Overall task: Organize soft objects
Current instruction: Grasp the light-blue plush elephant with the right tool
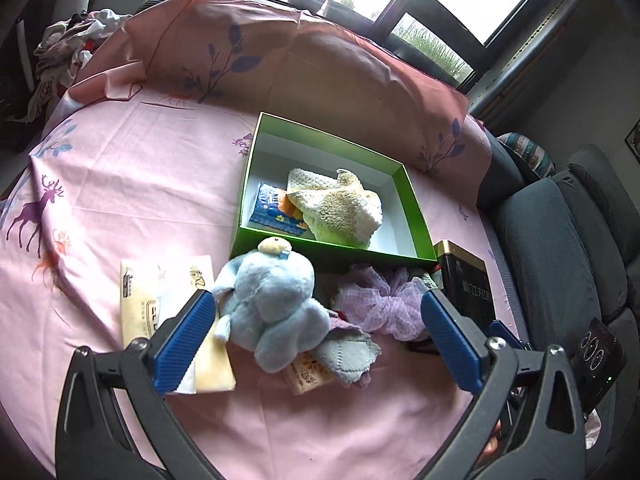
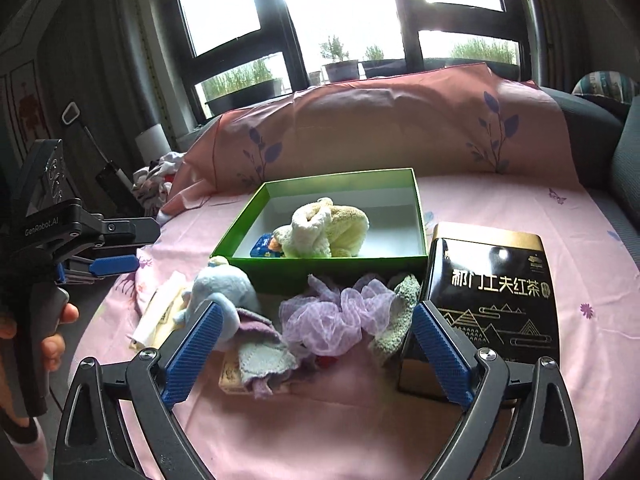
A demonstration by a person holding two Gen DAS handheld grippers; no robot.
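An open green box (image 1: 416, 216) on the pink sheet holds a cream fluffy towel (image 1: 344, 208) and a blue tissue pack (image 1: 272, 208). In front of it lie a light-blue plush toy (image 1: 272, 304), a purple mesh scrunchie (image 1: 380, 304) and a grey knitted cloth (image 1: 348, 354). My left gripper (image 1: 318, 300) hangs open above the plush and cloths, gripping nothing. In the right wrist view my right gripper (image 2: 316, 312) is open over the scrunchie (image 2: 332, 316) and cloths, with the plush (image 2: 224, 292) by its left finger. The box (image 2: 320, 268) and towel (image 2: 324, 232) lie beyond.
A black tea tin (image 2: 492, 292) stands right of the pile, close to my right gripper's right finger. Yellow tissue packs (image 1: 168, 312) lie left of the plush. A hand (image 2: 60, 320) holds the left gripper (image 2: 146, 245) at the left. Pink pillow (image 1: 304, 64) behind, grey sofa (image 1: 560, 248) right.
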